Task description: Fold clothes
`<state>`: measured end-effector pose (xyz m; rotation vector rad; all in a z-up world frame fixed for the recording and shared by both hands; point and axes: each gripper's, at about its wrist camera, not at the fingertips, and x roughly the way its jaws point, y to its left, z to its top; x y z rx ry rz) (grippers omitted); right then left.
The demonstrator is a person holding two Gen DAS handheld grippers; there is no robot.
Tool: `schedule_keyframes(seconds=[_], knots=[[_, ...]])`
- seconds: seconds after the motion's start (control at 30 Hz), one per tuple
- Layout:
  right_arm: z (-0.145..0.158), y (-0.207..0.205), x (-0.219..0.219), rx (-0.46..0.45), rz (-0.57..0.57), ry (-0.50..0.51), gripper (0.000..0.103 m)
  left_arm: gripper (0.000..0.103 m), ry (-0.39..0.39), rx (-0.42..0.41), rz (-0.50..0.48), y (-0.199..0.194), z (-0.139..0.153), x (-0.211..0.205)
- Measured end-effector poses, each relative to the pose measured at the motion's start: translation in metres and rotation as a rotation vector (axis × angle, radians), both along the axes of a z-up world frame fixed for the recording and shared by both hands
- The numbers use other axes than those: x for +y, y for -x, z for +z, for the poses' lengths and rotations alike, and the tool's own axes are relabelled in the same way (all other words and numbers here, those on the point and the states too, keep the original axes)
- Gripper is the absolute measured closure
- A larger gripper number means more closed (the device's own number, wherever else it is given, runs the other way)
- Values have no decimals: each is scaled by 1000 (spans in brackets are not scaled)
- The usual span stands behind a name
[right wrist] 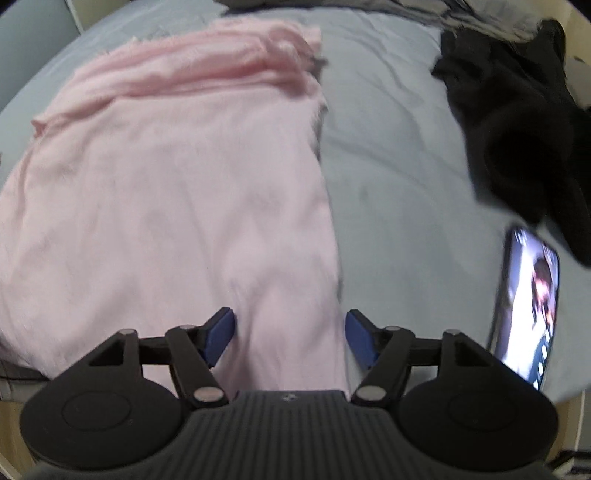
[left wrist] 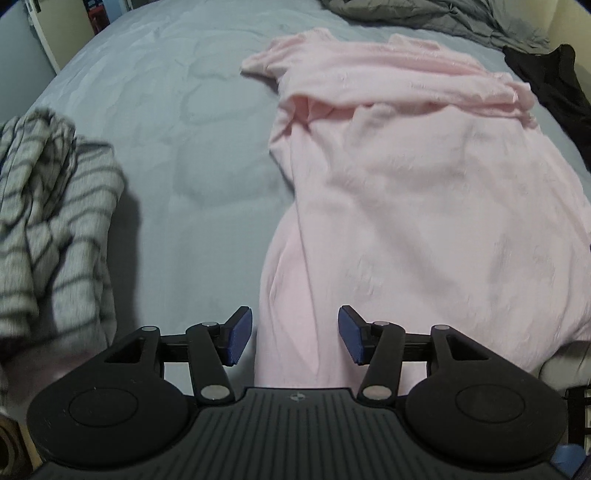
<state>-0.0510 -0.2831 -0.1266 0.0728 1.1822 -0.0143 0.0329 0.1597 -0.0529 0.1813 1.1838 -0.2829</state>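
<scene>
A: Where is the pink shirt [left wrist: 424,192]?

B: Spread out on the bed [left wrist: 177,122], over the blue-grey cover. It lies mostly flat, with its far end bunched into folds and creases, and its near end hangs over the bed's near edge.

A: And the left tool [left wrist: 295,338]?

B: Spread apart, with nothing between its blue pads [left wrist: 240,338]. It hovers at the near left corner of the pink shirt; the shirt's left edge runs up through the gap between the pads. I cannot tell whether either pad touches the cloth.

A: The right tool [right wrist: 290,338]?

B: Also spread, gripping nothing. It sits at the near right corner of the pink shirt, and a strip of the shirt along its right edge shows between the pads [right wrist: 221,336]. Contact is not clear there either.

A: What else lies around the pink shirt?

B: To its left, apart from it across bare bed, a grey garment with dark stripes [left wrist: 51,221], crumpled in a heap. To its right, a black garment [right wrist: 524,129], rumpled, well apart from the shirt. Nearer than the black garment, also right of the shirt, a phone [right wrist: 532,306] lies on the bed with its screen lit. Beyond the shirt's far end, a grey blanket [left wrist: 424,14] is bunched up.
</scene>
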Motion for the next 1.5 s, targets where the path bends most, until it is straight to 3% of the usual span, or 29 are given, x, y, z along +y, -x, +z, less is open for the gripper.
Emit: schedule_keyframes(seconds=[0.33,0.57,0.77,1.17,1.33,1.43,1.5], knots=[[-7,18,12,72,63,32,24,52,-39,66,-29,26,-16,1],[-8,21,17,78,81,31,24,52,-25,18,-30,30,-9,3],[-9,24,17,81,78,27,24,52,-64,2,-7,27,-9,7],[-16,30,13,144,66,2,25,51,-58,97,-20,35,-15,10],[-15,33,10,150,46,9,39,51,-60,114,-31,39,-14,8],[-13,34,9,146,34,12,59,54,-67,119,-44,41,-16,5],[-11,34,9,142,32,11,76,63,-69,120,-51,42,-16,4]])
